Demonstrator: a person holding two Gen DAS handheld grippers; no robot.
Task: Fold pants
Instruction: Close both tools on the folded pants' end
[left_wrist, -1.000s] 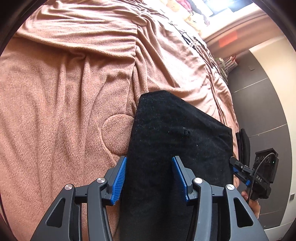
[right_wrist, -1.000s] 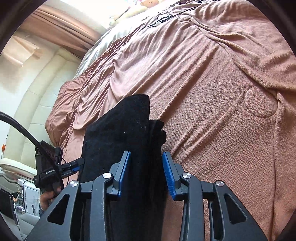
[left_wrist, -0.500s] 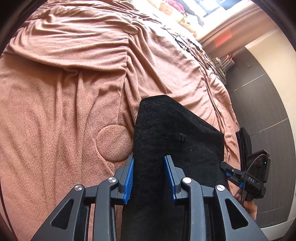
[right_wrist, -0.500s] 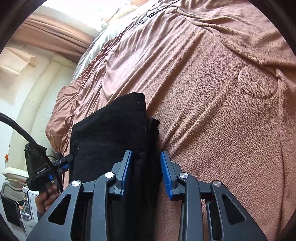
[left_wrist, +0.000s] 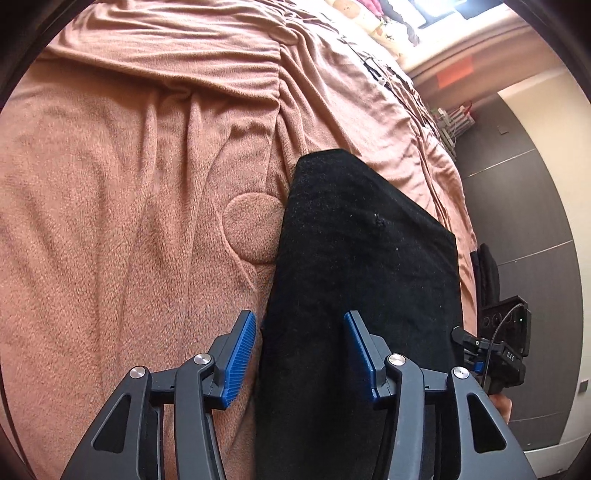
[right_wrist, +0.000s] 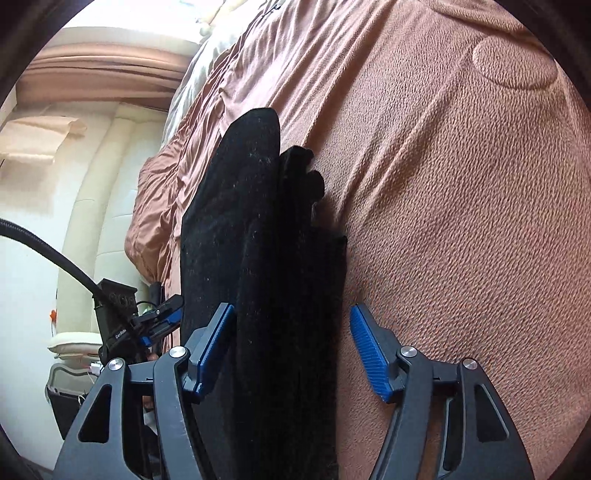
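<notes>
On bedspread (left_wrist: 147, 221), pants (left_wrist: 362, 266) lengthwise away

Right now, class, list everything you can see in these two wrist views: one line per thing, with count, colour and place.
Pants: one, black, folded, lying on the blanket near its edge.
Blanket: one, pinkish-brown, wrinkled, covering the bed.
Round patch: one, same brown, on the blanket beside the pants.
Padded headboard: one, cream, beyond the bed's end.
Left gripper: one, black with blue pads, jaws apart, having just opened, pants edge between them.
Right gripper: one, black with blue pads, jaws apart, having just opened, over the pants' other edge.
</notes>
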